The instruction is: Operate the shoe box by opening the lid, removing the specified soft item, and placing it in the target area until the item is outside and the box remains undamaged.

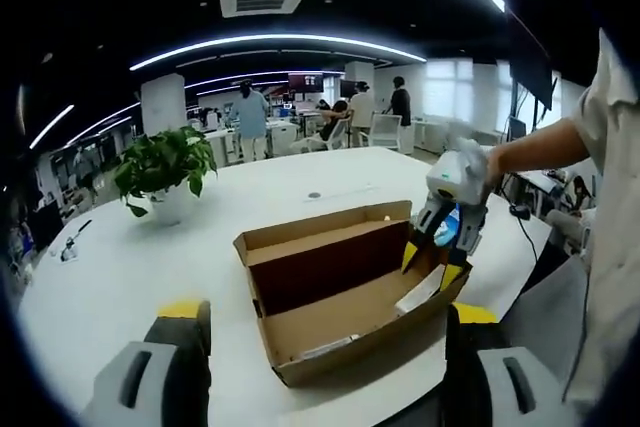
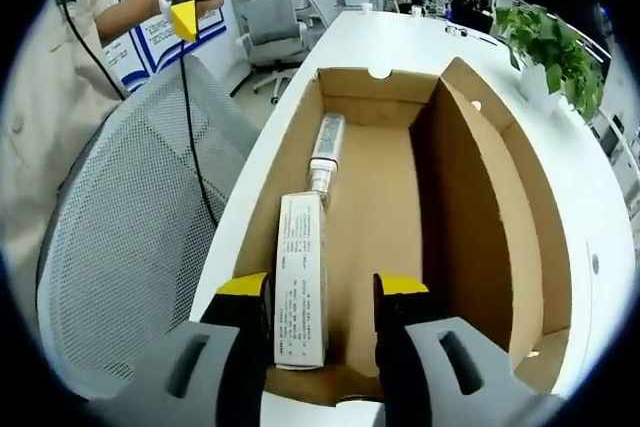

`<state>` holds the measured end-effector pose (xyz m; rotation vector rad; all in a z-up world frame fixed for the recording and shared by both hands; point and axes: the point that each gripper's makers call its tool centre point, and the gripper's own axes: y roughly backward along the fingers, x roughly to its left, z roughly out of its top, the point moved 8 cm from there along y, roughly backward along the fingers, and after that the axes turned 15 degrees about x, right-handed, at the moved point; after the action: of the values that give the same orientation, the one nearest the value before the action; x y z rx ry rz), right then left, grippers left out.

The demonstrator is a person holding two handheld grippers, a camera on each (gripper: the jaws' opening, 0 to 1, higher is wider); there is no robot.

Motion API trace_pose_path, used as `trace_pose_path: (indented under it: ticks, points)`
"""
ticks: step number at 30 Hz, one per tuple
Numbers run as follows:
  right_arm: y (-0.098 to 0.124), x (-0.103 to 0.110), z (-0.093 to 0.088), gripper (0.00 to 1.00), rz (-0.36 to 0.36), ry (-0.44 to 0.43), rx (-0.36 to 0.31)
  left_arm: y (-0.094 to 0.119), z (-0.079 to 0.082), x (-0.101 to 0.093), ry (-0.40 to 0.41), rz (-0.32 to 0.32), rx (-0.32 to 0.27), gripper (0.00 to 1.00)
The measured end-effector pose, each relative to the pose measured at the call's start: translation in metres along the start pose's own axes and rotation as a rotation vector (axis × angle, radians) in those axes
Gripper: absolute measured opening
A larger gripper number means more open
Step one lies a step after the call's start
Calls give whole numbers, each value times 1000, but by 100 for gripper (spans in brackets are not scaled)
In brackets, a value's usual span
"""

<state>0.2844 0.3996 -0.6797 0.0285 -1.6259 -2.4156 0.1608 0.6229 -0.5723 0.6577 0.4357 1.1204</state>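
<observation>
The shoe box (image 2: 400, 197) lay open on the counter (image 1: 120, 277), and the right claw (image 2: 320, 292) hung parted and empty just above its near end, the white carton (image 2: 300, 287) between its tips and the tube (image 2: 325, 152) beyond. Closing too low could have caught the cardboard wall and torn it. The left claw (image 1: 325, 322) waited open and empty before the box.

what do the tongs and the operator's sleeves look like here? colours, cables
Both tongs have grey bodies with black jaws capped in yellow tips: left tongs, right tongs. Seen in the left gripper view, the right tongs have a pale grey housing with a blue patch. A black cable hangs from the left tongs. The person wears a short beige sleeve.
</observation>
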Motion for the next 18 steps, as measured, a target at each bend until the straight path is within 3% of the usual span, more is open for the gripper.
trace_pose_path:
  ticks: [5, 9, 18]
  points:
    - [-5, 5, -1, 30, 20, -9, 8, -5, 0, -7, -8, -16, 4, 99]
    - [-5, 8, 0, 18, 29, -18, -2, -9, -1, -11, -16, -25, 13, 100]
    - [-4, 10, 0, 17, 18, -45, -9, -9, -3, -13, -23, -36, 19, 100]
